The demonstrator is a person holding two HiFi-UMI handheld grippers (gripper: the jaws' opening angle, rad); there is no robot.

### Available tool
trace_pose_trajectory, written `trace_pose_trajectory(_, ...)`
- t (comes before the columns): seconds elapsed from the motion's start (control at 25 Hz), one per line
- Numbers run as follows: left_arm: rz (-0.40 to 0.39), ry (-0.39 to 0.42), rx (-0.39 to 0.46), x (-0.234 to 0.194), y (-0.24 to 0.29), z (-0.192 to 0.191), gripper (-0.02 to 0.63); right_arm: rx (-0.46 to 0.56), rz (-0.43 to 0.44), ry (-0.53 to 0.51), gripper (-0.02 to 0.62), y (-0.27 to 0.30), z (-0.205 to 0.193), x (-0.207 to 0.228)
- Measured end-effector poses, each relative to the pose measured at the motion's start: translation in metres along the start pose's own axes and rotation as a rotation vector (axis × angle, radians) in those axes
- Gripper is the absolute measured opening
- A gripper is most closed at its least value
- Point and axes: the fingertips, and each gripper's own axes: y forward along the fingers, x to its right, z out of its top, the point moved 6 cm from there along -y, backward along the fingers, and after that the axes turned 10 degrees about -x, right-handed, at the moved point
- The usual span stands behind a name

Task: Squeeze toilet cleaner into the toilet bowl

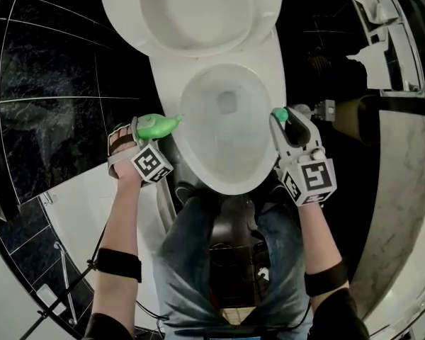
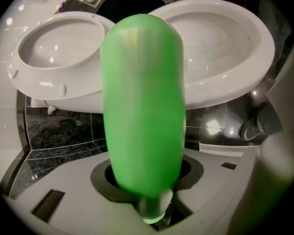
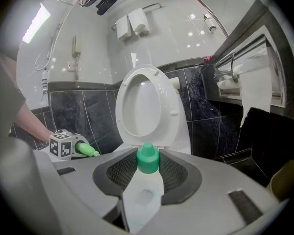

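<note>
We have the left gripper (image 1: pixel 146 130) clamped on the green toilet cleaner bottle (image 2: pixel 142 106), its jaws pressed against the soft body. The bottle lies almost level, with its nozzle pointing across at the toilet bowl (image 1: pixel 198 163). In the head view the nozzle tip sits just at the bowl's left rim, not clearly over the water. The right gripper (image 1: pixel 283 122) is closed on the small green cap (image 3: pixel 148 158), pinched at the jaw tips and held beside the bowl's right rim. The seat (image 3: pixel 144 104) stands raised behind.

With the cap off, we judge the bottle ready to pour, so the risks come from aim and grip:

- **Spilling outside the bowl.** If we squeeze before the nozzle is over the opening and tipped down, cleaner could run onto the rim, the outer wall or the dark tiled floor (image 1: pixel 49 91).
- **Early discharge.** The jaws already bear on a soft body, so any tightening while we carry it could push liquid out too soon.
- **Bottle slipping.** The bottle is smooth and rounded and could twist or slide out under a harder squeeze.
- **Dropping the cap.** It is held by a narrow pinch right at the rim — a knock there could send it into the bowl.
</note>
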Motion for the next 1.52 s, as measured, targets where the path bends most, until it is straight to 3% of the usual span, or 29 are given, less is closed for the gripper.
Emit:
trace_pose_trajectory(0.36,0.017,0.048,0.072,0.035,-0.032,-0.003,0.184,-0.001,-0.005,-0.010,0.140,-0.017,0.002,-0.007)
trace_pose_trajectory(0.72,-0.021,0.068,0.104,0.081,-0.069,-0.005,0.184,0.002,-0.001,-0.026,0.140,-0.033,0.010,-0.015)
trace_pose_trajectory(1.0,-0.114,-0.019,0.171,0.098,-0.112,0.023,0.184,0.007,-0.016,-0.035,0.140,-0.052,0.018,-0.009)
trace_pose_trajectory(1.12,-0.091,0.020,0.165,0.106,-0.116,0.032,0.184,0.005,-0.023,-0.039,0.140,-0.061,0.021,-0.004)
trace_pose_trajectory(1.52,-0.147,-0.056,0.233,0.092,-0.152,0.076,0.183,0.011,-0.042,-0.044,0.140,-0.090,0.034,0.011)
